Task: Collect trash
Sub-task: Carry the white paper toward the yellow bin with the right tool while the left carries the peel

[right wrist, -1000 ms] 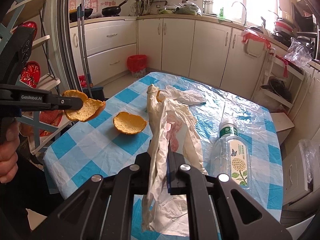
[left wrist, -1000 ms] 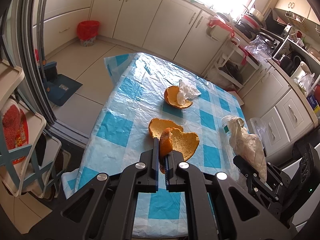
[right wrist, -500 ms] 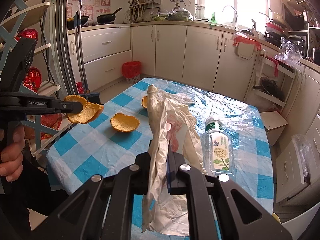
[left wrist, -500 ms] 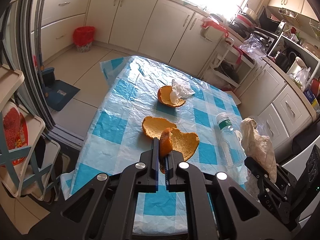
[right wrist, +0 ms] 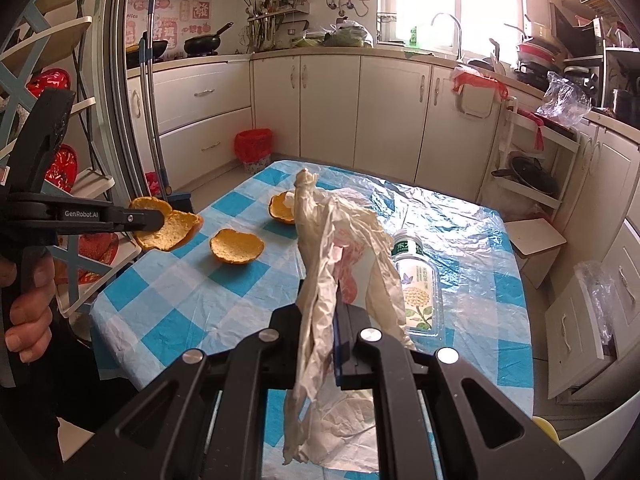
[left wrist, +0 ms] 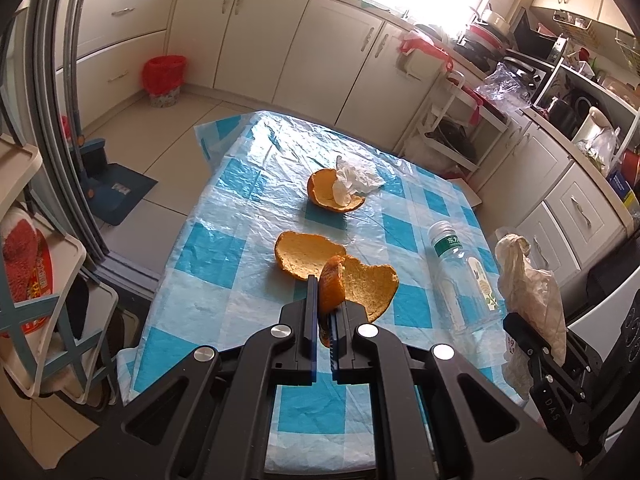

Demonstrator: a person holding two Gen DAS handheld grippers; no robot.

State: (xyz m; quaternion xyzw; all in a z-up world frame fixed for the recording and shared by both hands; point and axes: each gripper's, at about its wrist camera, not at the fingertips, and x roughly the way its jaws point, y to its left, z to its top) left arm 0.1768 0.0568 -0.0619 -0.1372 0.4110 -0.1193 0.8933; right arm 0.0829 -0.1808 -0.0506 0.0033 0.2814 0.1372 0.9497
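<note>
My left gripper (left wrist: 325, 312) is shut on an orange peel (left wrist: 362, 286), held above the near left part of the table; from the right wrist view this held peel (right wrist: 168, 230) hangs off the left gripper (right wrist: 154, 218). My right gripper (right wrist: 334, 316) is shut on a crumpled beige plastic bag (right wrist: 320, 256), lifted over the near right side; the left wrist view has that bag (left wrist: 528, 276) at the right. On the blue-checked tablecloth (left wrist: 224, 256) lie a second peel (left wrist: 306, 250), a third peel (left wrist: 332, 196) with a white tissue (left wrist: 356, 176) in it, and a clear plastic bottle (left wrist: 464, 272).
A red-lined bin (left wrist: 164, 80) stands on the floor by the far cabinets. A shelf rack (left wrist: 36, 280) is at the left, a wire rack (left wrist: 452, 120) behind the table. A person's hand (right wrist: 28, 312) grips the left tool. A broom and dustpan (left wrist: 100, 176) sit left of the table.
The right gripper with its bag drew back toward the near right edge, uncovering the bottle. The left gripper kept its peel almost in place.
</note>
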